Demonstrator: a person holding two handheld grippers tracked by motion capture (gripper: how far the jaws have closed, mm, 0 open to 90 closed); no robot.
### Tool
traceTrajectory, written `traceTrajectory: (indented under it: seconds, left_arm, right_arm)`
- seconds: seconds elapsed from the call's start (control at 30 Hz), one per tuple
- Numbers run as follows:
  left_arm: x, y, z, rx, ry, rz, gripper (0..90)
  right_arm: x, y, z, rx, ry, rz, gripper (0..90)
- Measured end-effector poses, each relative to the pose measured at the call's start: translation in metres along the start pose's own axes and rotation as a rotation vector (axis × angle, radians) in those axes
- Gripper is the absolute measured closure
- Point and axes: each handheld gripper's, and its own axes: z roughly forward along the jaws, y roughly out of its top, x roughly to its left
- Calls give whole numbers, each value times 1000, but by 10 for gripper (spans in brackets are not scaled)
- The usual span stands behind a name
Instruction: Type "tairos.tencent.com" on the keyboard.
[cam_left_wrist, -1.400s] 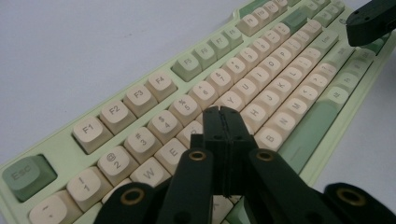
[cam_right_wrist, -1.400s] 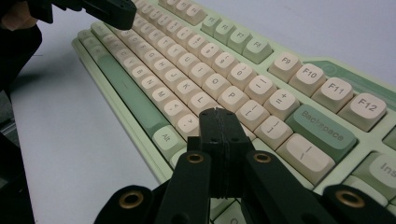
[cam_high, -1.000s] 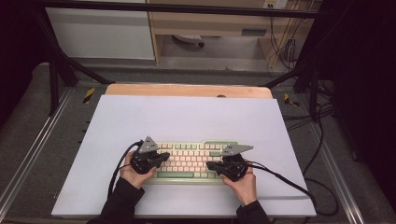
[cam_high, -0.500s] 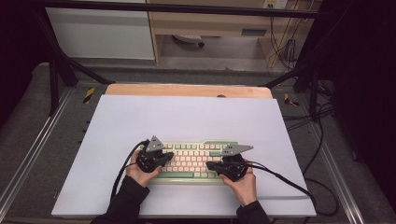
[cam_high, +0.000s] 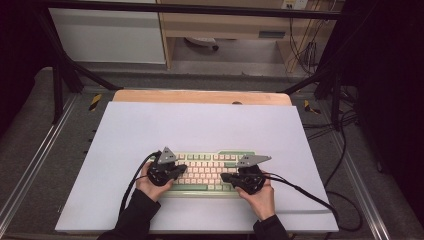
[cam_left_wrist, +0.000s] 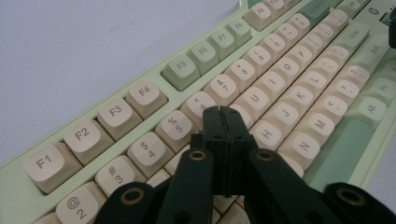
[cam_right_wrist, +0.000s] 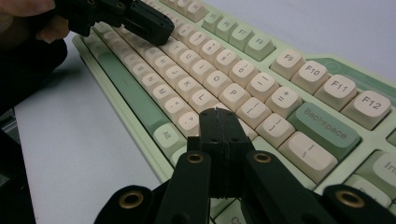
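A pale green keyboard (cam_high: 207, 172) with cream keys lies on the white mat near the front edge. My left gripper (cam_high: 182, 169) rests over its left half, jaws shut and empty, pointing right. In the left gripper view the closed tips (cam_left_wrist: 223, 112) hover just above the keyboard (cam_left_wrist: 280, 79), over the keys below the number row near 5 and 6. My right gripper (cam_high: 225, 176) sits over the right half, shut and empty, pointing left. In the right gripper view its tips (cam_right_wrist: 217, 114) sit over the keyboard (cam_right_wrist: 196, 65) near L and P, with the left gripper (cam_right_wrist: 156, 25) farther off.
The white mat (cam_high: 200, 125) covers a wooden tabletop (cam_high: 200, 96). Black cables trail from each gripper, the right one (cam_high: 305, 192) running off the mat's right side. Metal frame rails (cam_high: 30, 165) flank the table.
My left gripper has shifted slightly to the right, further over the keyboard's left end. The right gripper has stayed put. Both jaws remain shut.
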Motion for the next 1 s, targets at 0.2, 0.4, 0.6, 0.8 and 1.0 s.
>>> traceTrajectory:
  seconds: [0.2,0.4,0.6,0.8,1.0]
  left_arm:
    - [-3,1,-9,-23,-10,12,899]
    - [-4,-1,-17,-28,-18,19,899]
    - [0,-7,-26,-33,-15,5,899]
    - [4,-15,-35,-35,-7,-8,899]
    - [7,-24,-41,-32,1,-20,899]
  right_arm:
    - [0,0,0,-1,-3,-3,900]
    - [0,1,-1,-7,-3,-2,900]
    - [0,2,-2,-14,-1,2,900]
    - [0,2,-1,-13,2,6,900]
    - [2,4,1,-15,6,5,900]
